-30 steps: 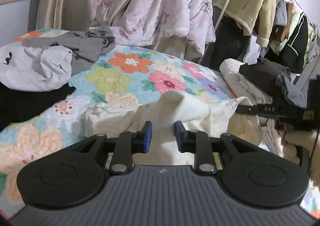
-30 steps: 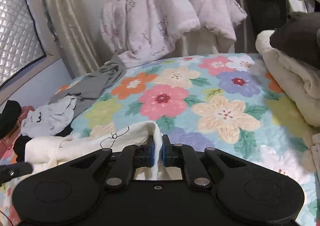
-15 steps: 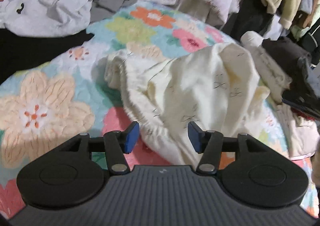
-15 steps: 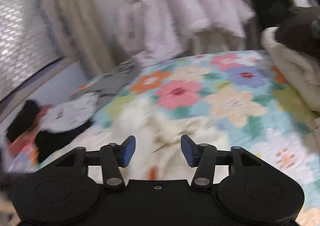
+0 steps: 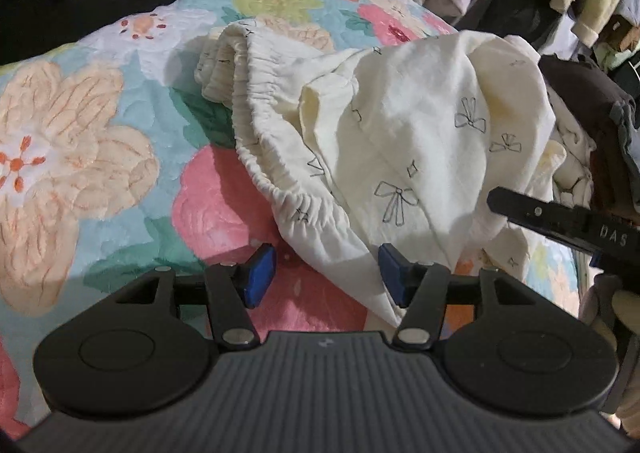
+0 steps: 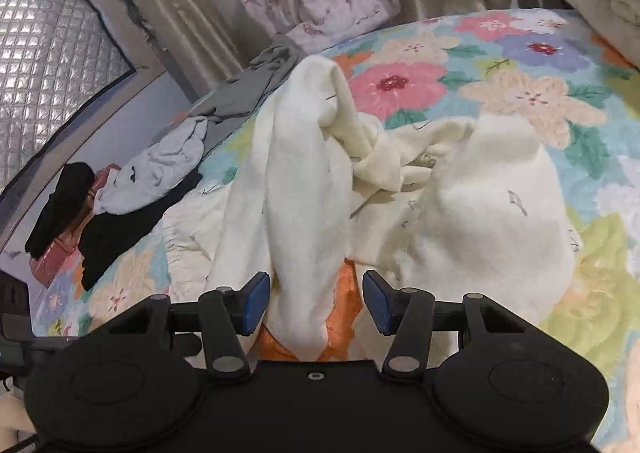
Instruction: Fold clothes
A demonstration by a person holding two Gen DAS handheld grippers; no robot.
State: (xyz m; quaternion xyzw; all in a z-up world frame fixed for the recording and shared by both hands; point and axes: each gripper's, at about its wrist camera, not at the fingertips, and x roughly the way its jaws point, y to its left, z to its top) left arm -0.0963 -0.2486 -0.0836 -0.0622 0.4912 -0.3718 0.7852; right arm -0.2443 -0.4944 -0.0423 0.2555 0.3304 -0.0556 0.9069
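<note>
Cream bow-print cotton garment with elastic waistband [image 5: 400, 125] lies crumpled mid-bed on the floral quilted bedspread [image 5: 80, 125]; your left gripper [image 5: 326, 273] has just been opening, cloth between pads, ungripped; right gripper [image 6: 316, 303] likewise parted, fold between pads.

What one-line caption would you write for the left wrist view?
Open left gripper poised over crumpled cream trousers on a floral quilt.
</note>
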